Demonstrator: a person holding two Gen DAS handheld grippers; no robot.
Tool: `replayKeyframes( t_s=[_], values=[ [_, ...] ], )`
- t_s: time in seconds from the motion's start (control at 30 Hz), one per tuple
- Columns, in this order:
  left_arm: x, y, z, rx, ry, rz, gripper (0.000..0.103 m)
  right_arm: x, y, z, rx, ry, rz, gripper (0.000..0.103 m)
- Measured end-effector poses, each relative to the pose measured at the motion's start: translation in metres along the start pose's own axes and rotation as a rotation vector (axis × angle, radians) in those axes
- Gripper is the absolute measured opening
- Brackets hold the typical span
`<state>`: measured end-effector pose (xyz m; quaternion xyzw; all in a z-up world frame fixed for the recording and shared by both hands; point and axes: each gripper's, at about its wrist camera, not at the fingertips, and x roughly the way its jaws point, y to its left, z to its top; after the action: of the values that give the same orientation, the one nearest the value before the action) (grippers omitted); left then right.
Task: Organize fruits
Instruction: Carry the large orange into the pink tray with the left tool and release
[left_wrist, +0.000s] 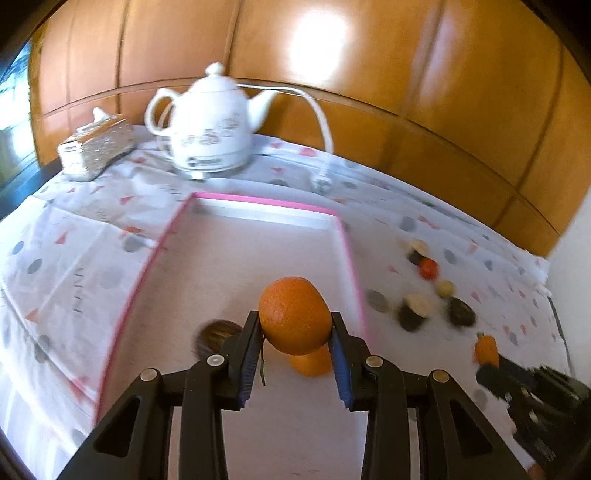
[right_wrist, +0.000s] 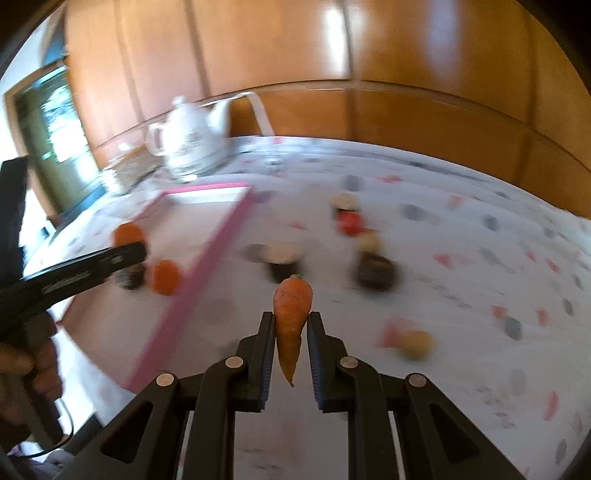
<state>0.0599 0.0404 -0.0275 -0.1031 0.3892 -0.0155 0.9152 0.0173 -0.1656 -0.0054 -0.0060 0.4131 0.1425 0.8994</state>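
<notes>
My left gripper (left_wrist: 295, 325) is shut on an orange (left_wrist: 294, 314) and holds it above the pink-rimmed tray (left_wrist: 236, 251). A second orange (left_wrist: 312, 362) and a brown fruit (left_wrist: 214, 338) lie in the tray below it. My right gripper (right_wrist: 291, 332) is shut on a carrot (right_wrist: 291, 317), stem end up, above the tablecloth to the right of the tray (right_wrist: 207, 273). In the right wrist view the left gripper (right_wrist: 125, 254) with its orange (right_wrist: 127, 234) is at the left. The right gripper with the carrot (left_wrist: 487, 349) shows at the right of the left wrist view.
Loose items lie on the spotted cloth right of the tray: a red fruit (right_wrist: 349, 221), dark round ones (right_wrist: 376, 271), a pale-topped one (right_wrist: 282, 254), a yellowish one (right_wrist: 415, 343). A white teapot (left_wrist: 212, 125) and a tissue box (left_wrist: 96, 147) stand behind. A wooden wall runs along the back.
</notes>
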Motion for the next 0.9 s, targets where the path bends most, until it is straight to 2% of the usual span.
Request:
replayKeyframes(
  t_s=[0.2, 0.43, 0.53, 0.63, 0.7, 0.8, 0.9],
  values=[
    [0.008, 0.031, 0.02, -0.037, -0.01, 0.068, 0.036, 0.02, 0.045, 0.019, -0.053, 0.043, 0.161, 0.017],
    [0.021, 0.047, 0.036, -0.042, -0.007, 0.114, 0.038, 0.044, 0.088, 0.029, -0.099, 0.1, 0.26, 0.017],
    [0.02, 0.048, 0.039, -0.052, -0.019, 0.114, 0.039, 0.056, 0.101, 0.029, -0.114, 0.124, 0.267, 0.017],
    [0.015, 0.049, 0.038, -0.07, -0.034, 0.127, 0.052, 0.065, 0.113, 0.03, -0.133, 0.135, 0.277, 0.018],
    [0.011, 0.049, 0.035, -0.081, -0.04, 0.125, 0.052, 0.069, 0.116, 0.03, -0.135, 0.144, 0.265, 0.018],
    [0.005, 0.048, 0.027, -0.085, -0.045, 0.137, 0.052, 0.071, 0.116, 0.027, -0.127, 0.147, 0.264, 0.025],
    [0.0, 0.047, 0.02, -0.091, -0.046, 0.138, 0.052, 0.066, 0.114, 0.022, -0.134, 0.128, 0.239, 0.026]
  ],
)
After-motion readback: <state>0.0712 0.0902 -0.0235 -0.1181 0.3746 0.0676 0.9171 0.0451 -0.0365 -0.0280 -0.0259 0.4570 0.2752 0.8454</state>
